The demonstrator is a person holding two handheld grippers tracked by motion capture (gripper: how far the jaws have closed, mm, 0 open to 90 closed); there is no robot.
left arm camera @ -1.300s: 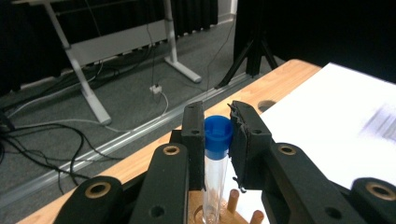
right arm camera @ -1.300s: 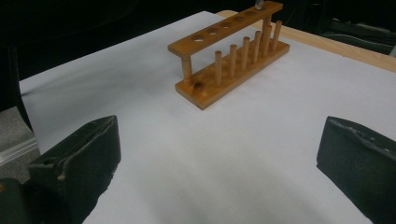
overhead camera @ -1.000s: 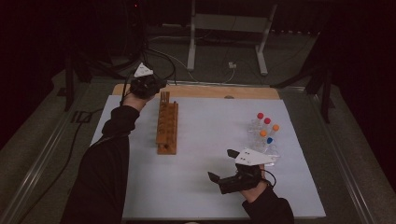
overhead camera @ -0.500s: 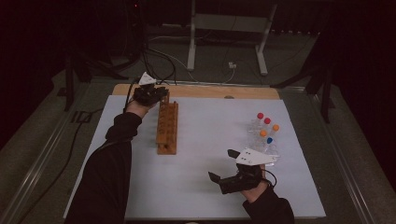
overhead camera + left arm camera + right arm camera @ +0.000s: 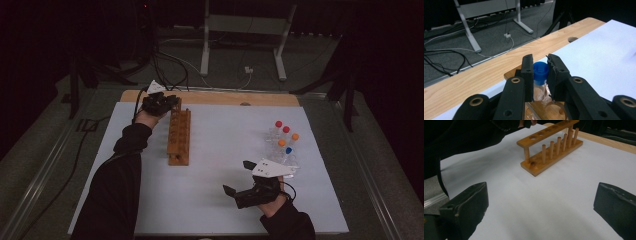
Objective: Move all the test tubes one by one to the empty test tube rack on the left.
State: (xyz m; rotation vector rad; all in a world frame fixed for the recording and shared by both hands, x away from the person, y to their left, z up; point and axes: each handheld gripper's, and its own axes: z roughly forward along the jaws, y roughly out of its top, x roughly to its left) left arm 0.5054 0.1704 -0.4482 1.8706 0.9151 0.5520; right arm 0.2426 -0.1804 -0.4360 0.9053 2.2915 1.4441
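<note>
Left gripper (image 5: 540, 68) clamped on blue-capped tube (image 5: 540, 75), over the wooden rack (image 5: 179, 137) end near the tabletop's far left corner. Right gripper (image 5: 239, 177) spread wide, hovering near the front edge.

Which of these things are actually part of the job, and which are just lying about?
In the job: blue-capped tube held in the left gripper, wooden rack, capped tubes waiting.

Lying about: white plug, floor cables, metal stand.
</note>
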